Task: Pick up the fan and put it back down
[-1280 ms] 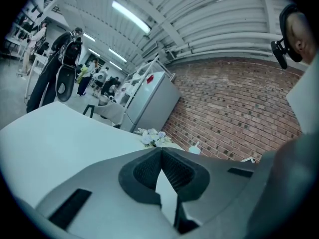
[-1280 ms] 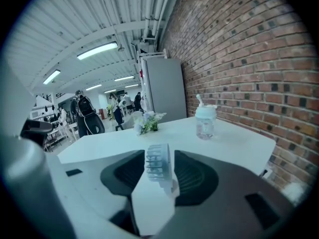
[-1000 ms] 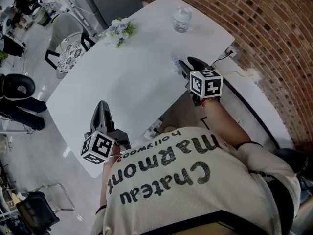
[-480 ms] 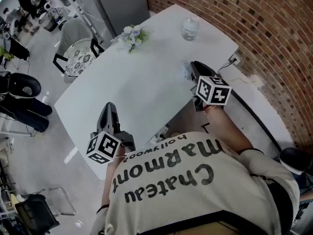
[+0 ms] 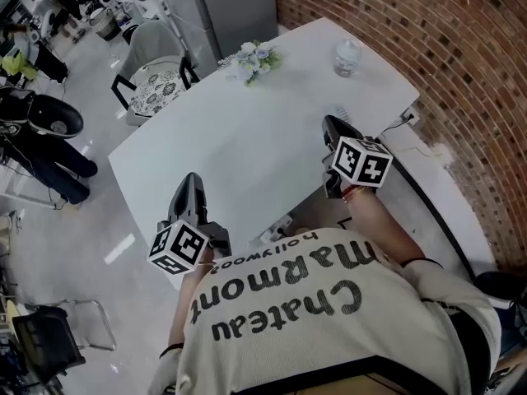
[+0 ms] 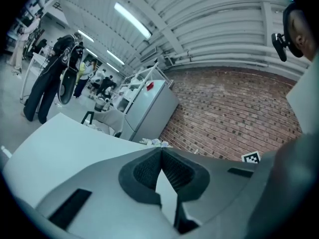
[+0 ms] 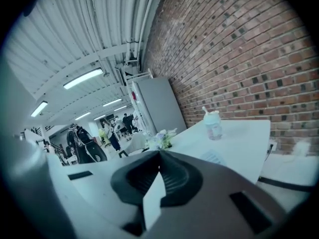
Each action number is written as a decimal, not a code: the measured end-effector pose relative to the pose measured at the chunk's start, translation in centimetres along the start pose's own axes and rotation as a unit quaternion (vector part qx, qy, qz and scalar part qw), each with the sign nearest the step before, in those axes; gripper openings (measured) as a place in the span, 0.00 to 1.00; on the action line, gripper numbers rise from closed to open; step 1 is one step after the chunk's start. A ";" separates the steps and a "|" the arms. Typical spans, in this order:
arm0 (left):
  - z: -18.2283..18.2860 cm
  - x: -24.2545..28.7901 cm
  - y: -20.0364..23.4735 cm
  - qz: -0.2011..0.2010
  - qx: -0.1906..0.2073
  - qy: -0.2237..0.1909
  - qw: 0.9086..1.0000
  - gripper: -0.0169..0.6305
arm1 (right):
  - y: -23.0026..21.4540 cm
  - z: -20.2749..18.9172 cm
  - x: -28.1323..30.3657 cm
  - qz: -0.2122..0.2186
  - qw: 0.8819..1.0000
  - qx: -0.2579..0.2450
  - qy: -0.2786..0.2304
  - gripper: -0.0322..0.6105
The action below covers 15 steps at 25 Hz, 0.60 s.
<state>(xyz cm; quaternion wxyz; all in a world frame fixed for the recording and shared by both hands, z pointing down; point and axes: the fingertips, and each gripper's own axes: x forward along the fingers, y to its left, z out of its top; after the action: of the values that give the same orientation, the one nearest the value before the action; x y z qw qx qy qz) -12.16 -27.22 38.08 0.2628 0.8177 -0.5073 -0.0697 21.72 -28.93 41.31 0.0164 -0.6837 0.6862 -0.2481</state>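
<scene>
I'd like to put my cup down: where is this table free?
The wide middle of the table, between the flowers and the left tool, is bare. The right end is busier: bottle, fan and right tool.

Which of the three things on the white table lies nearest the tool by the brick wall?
The small flat fan, just ahead of the right tool; the bottle and the flowers stand farther off, near the far edge.

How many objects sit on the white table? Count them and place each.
3: flower bunch at the far edge, bottle at the far right corner, fan near the right edge. The person's torso hides the near edge.
</scene>
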 end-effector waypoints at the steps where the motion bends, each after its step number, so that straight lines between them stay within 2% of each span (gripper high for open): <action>1: 0.2 -0.6 0.5 0.004 -0.001 -0.002 1.000 0.03 | 1.0 -0.4 0.1 0.008 1.000 0.000 0.006 0.05; 7: 0.9 -3.8 3.0 0.024 -0.001 -0.010 1.000 0.03 | 7.5 -3.1 0.7 0.061 0.998 -0.008 0.033 0.05; 15: 1.4 -6.5 4.9 0.046 0.006 -0.015 0.999 0.03 | 14.7 -5.4 0.3 0.132 0.989 -0.035 0.062 0.05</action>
<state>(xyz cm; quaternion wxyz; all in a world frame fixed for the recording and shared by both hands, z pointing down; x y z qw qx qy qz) -19.70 -23.80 38.34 0.2531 0.7937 -0.5491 -0.0669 6.10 -28.36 40.87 -0.0179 -0.5704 0.7785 -0.2614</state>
